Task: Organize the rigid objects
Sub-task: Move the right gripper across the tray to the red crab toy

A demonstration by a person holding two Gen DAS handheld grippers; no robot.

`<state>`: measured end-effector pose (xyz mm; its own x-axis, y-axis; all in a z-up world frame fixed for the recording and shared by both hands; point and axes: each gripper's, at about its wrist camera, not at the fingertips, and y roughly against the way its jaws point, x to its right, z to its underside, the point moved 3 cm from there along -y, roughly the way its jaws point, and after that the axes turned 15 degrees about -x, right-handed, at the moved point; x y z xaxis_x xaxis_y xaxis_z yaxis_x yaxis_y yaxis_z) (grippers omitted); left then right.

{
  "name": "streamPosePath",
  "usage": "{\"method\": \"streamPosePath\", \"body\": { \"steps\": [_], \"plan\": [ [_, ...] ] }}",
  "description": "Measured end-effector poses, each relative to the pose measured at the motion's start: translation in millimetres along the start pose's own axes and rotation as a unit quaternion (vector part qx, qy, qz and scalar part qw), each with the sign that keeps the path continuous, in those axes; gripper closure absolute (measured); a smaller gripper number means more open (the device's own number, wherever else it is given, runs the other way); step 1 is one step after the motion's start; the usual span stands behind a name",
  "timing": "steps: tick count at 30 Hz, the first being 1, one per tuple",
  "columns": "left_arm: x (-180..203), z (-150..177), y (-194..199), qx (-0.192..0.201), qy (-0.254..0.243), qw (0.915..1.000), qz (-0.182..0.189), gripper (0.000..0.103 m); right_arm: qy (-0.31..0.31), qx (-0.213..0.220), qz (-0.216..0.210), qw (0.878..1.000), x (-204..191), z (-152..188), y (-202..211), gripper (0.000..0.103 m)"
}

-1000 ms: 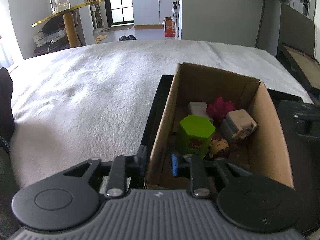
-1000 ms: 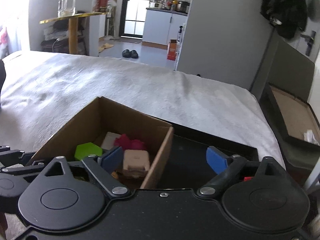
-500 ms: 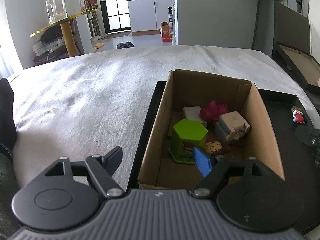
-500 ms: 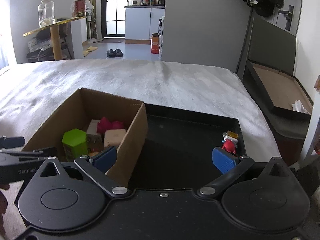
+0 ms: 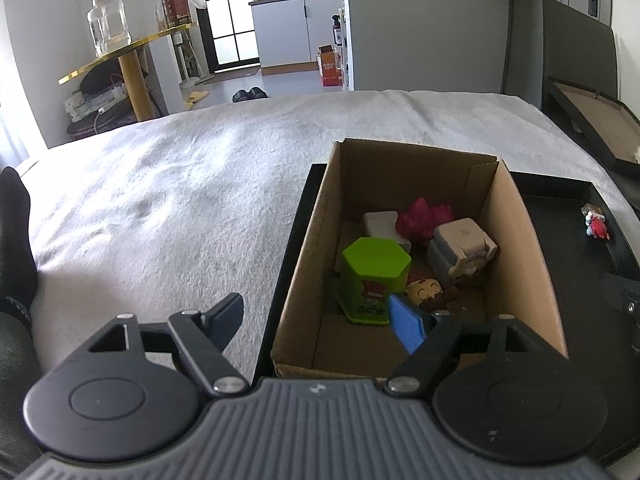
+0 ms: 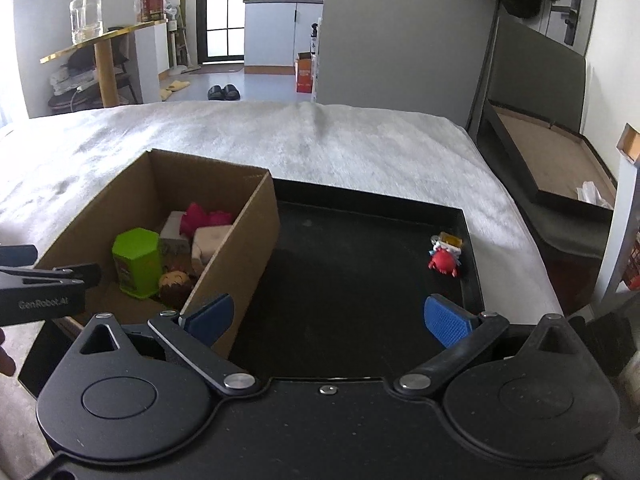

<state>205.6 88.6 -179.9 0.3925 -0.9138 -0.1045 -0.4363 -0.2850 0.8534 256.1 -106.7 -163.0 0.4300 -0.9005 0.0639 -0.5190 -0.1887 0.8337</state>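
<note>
Bed w/ white cover (image 5: 180,184): takes up most of the room; carries all below.
Black tray (image 6: 360,264): flat on bed, right side; floor mostly bare.
Cardboard box (image 5: 520,248): open top, stands in tray's left part; holds green hexagonal tub (image 5: 374,276), upright, near front; grey-beige block toy (image 5: 460,246) to its right; white cube (image 5: 380,222) and pink toy (image 5: 424,216) toward the back; small brown-haired figure head (image 5: 426,292) just beside tub.
Left gripper (image 5: 320,320): jaws have just been opening, now wide apart, nothing held; straddles box's left wall, right pad over box interior.
Right gripper (image 6: 328,318): jaws have just been opening, now fully spread, empty; over tray floor.
Small red figure (image 6: 444,258): lies at tray's far right edge, well apart from box.
</note>
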Motion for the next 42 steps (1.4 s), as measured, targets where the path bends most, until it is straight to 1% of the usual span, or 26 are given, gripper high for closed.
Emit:
{"method": "streamPosePath", "body": {
  "steps": [7, 12, 15, 21, 22, 27, 32, 34, 42],
  "plan": [
    [1, -2, -1, 0.001, 0.003, 1.0000, -0.009, 0.024, -0.013, -0.002, 0.012, 1.000, 15, 0, -8, 0.000],
    [2, -3, -3, 0.001, 0.001, 0.9999, -0.016, 0.024, -0.040, 0.011, 0.011, 0.999, 34, -6, -15, 0.001],
    [5, -3, -5, -0.001, -0.002, 0.9998, -0.021, 0.024, -0.070, 0.012, -0.002, 0.997, 48, -10, -22, 0.007],
    [8, -5, -8, 0.000, -0.002, 0.9996, -0.027, 0.024, -0.106, -0.001, 0.002, 0.994, 65, -11, -45, 0.025],
    [8, -5, -9, 0.000, -0.001, 0.9996, -0.028, 0.024, -0.113, -0.002, 0.001, 0.994, 67, -12, -48, 0.026],
    [7, -7, -11, -0.001, 0.004, 0.9994, -0.034, 0.024, -0.129, -0.002, 0.005, 0.992, 74, -14, -63, 0.026],
    [4, -8, -13, 0.000, 0.013, 0.9993, -0.036, 0.024, -0.142, -0.004, 0.005, 0.990, 79, -18, -75, 0.030],
    [3, -8, -13, 0.000, 0.016, 0.9992, -0.037, 0.024, -0.145, -0.006, 0.006, 0.989, 80, -19, -80, 0.033],
    [1, -9, -18, -0.006, 0.021, 0.9992, -0.035, 0.024, -0.158, -0.010, 0.011, 0.987, 83, -25, -102, 0.036]
  ]
}}
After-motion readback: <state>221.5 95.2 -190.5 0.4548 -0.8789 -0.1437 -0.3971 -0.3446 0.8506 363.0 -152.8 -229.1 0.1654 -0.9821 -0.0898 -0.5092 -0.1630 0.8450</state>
